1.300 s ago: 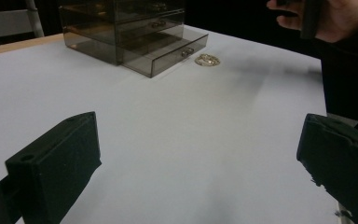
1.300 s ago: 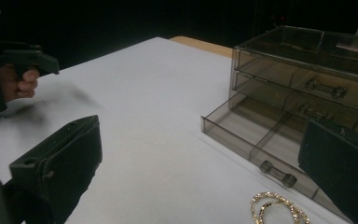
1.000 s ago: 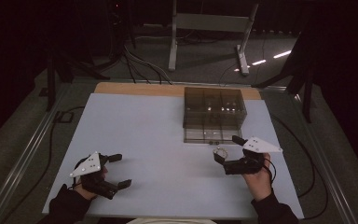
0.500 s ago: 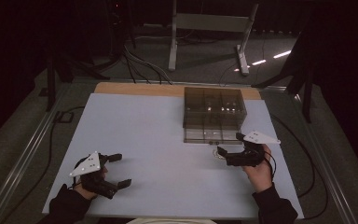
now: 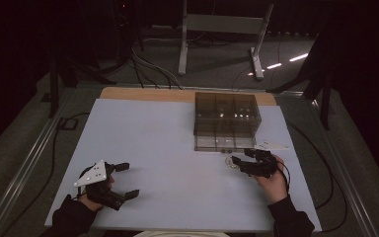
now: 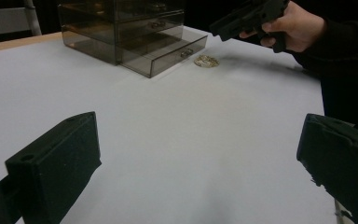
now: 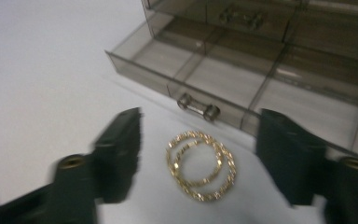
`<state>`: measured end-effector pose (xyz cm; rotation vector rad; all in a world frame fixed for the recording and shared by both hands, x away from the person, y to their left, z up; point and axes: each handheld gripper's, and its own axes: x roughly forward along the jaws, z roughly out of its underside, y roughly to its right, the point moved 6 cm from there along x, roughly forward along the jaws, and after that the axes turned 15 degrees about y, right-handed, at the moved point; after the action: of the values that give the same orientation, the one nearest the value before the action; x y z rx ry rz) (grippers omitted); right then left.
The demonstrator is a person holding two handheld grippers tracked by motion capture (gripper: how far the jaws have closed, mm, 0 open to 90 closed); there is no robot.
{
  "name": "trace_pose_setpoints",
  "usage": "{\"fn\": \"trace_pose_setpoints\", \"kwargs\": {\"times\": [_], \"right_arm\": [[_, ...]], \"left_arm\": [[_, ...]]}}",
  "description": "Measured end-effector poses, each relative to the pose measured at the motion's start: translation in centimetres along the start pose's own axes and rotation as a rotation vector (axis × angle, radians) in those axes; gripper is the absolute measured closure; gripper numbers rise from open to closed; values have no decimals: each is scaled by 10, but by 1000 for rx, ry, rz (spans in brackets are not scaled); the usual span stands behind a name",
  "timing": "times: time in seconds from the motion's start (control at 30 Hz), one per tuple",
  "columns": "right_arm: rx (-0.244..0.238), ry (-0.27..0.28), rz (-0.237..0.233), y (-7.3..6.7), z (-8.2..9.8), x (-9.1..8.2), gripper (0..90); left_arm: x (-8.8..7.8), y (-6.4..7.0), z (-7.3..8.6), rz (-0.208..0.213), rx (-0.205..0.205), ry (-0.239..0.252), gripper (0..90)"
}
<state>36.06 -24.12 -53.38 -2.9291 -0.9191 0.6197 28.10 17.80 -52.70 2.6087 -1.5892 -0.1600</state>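
Gold hoops (image 7: pixel 201 165) beside open drawer (image 7: pixel 242 79)

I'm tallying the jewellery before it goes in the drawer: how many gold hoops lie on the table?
2: two twisted gold hoops, overlapping each other, lie on the white table just in front of the smoky clear plastic drawer, between the right gripper jaws, untouched.

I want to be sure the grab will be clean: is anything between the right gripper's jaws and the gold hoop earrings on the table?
Nothing visible. The right gripper has just been closing its jaws, which straddle the gold hoop earrings on the bare table, pads not yet touching. The open drawer sits just behind them.
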Motion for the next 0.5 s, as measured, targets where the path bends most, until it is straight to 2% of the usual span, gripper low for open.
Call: {"fn": "trace_pose_setpoints", "kwargs": {"times": [0.1,0.27,0.5], "right_arm": [[2,-23,19,3,3,0,498],[-4,-59,65,9,9,1,601],[-10,-112,113,13,21,7,668]], "left_arm": [[0,0,0,-1,-4,1,4],[1,0,1,1,-3,-1,4],[2,0,1,3,-2,-3,4]]}}
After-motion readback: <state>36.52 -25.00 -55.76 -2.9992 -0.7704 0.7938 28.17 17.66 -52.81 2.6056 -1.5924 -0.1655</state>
